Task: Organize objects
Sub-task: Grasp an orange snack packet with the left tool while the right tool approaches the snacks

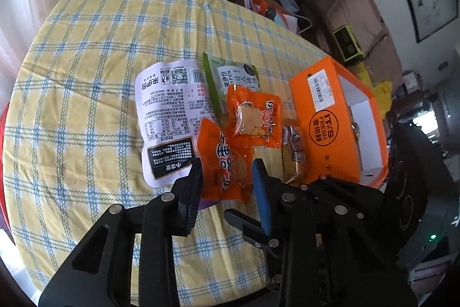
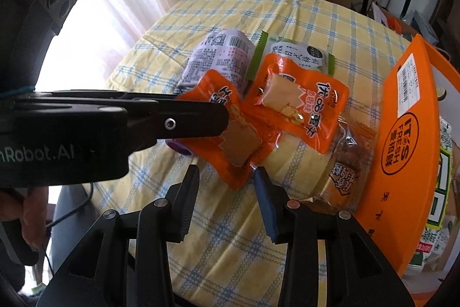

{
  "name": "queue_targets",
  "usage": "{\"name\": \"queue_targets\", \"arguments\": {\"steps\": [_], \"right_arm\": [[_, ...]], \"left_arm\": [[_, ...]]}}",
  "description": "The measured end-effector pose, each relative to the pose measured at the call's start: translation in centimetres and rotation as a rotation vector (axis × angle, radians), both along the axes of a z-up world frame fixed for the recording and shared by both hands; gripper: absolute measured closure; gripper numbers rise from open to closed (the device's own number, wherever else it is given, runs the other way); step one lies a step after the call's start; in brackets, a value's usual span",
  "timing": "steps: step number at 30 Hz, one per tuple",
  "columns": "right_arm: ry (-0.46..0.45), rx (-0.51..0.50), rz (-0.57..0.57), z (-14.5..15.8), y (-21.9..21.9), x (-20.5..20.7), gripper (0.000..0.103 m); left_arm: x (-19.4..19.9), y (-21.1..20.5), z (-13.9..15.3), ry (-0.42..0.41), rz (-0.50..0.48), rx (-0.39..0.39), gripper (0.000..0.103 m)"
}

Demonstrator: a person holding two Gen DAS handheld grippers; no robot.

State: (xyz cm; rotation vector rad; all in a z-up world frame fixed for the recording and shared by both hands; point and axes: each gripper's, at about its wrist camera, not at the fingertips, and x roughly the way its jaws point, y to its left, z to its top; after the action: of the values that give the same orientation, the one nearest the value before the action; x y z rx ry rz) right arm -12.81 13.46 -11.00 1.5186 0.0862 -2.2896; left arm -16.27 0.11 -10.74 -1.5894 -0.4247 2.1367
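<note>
The left gripper (image 1: 227,171) has its jaws clamped on the nearer orange snack packet (image 1: 225,163), pinching it by the sides, the packet just clear of the checked tablecloth (image 1: 86,94). The right gripper (image 2: 227,177) hangs just below that same packet's lower corner, jaws apart and holding nothing. Just beyond lie a second orange packet (image 1: 254,117), a white-labelled pouch (image 1: 169,117) and a green-edged pouch (image 1: 230,76), overlapping. To the right sits the open orange box (image 1: 336,123), probably where things belong. The foil looks slippery and puffy; a pinch this shallow could let it slide out, and the two grippers sit close enough to collide.
</note>
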Motion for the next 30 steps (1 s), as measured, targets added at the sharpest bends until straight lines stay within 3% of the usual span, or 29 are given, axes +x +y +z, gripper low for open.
{"name": "queue_targets", "arguments": {"steps": [4,7,11,16,21,30], "right_arm": [[-0.001,-0.030,0.008,0.1,-0.2,-0.1,0.062],[0.008,-0.028,0.014,0.4,-0.3,0.0,0.062],[0.034,-0.002,0.016,1.9,0.2,0.5,0.058],[0.098,0.021,0.020,5.3,1.0,0.4,0.043],[0.179,0.152,0.073,8.2,0.7,-0.9,0.031],[0.121,0.291,0.093,6.5,-0.1,-4.4,0.030]], "left_arm": [[0.0,0.1,0.0,-0.001,0.003,0.006,0.074],[0.3,0.0,0.2,0.021,0.009,0.004,0.093],[0.6,-0.6,1.1,0.062,0.018,-0.002,0.094],[0.5,-1.4,1.9,0.077,0.030,0.016,0.094],[0.7,-2.4,2.8,0.095,0.043,0.032,0.095],[0.7,-3.4,3.3,0.111,0.060,0.024,0.096]]}}
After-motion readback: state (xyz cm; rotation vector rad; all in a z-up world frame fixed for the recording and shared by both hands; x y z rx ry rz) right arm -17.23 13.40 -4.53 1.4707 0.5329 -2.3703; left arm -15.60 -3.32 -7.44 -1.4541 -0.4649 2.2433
